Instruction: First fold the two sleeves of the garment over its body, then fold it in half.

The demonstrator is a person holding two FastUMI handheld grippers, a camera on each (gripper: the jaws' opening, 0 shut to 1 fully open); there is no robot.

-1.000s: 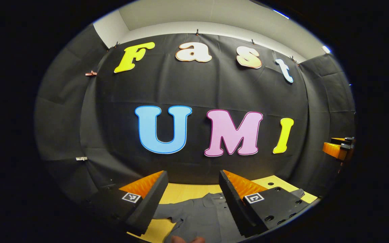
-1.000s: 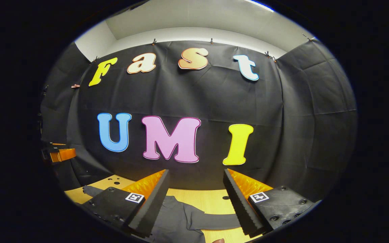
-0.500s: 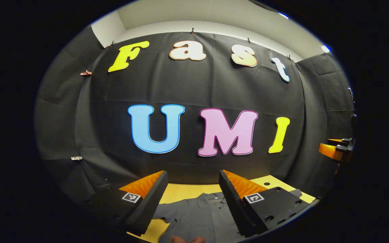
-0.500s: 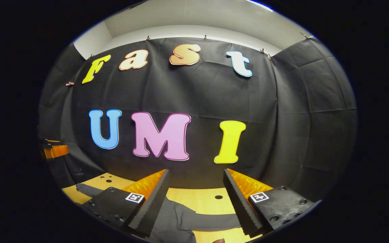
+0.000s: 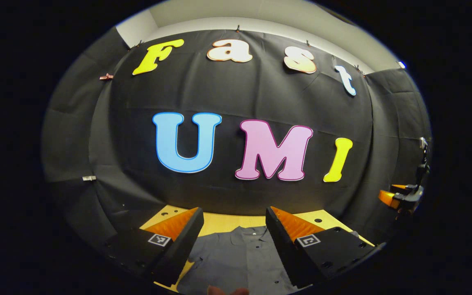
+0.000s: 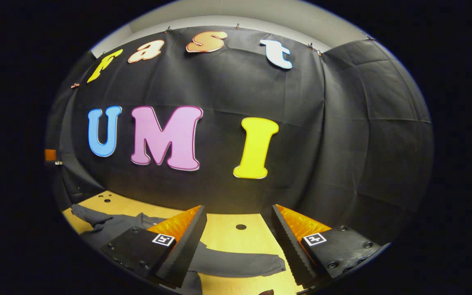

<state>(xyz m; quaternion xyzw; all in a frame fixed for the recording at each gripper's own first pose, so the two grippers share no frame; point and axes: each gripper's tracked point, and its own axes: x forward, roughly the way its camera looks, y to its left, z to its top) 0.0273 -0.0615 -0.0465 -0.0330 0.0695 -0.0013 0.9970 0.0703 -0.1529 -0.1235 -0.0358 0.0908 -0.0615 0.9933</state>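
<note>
Evidently, both claws, left [image 5: 232, 223] and right [image 6: 238, 221], are gaping empty above the grey shirt [image 5: 236, 258]; its right sleeve [image 6: 240, 264] is awaiting grasping first.

We see a black cloth wall [image 5: 240, 98] hung across the back of the booth, creased in broad squares and pinned along its top edge by small clips [image 5: 238, 28]. Side panels of the same cloth [image 6: 375, 123] close the booth in on both sides. Above the cloth we see a pale band of plain wall [image 5: 260, 24] and a light ceiling [image 6: 240, 8]. Below stands a light wooden table [image 6: 236, 237] with small round holes [image 6: 241, 226] in its top.
</note>
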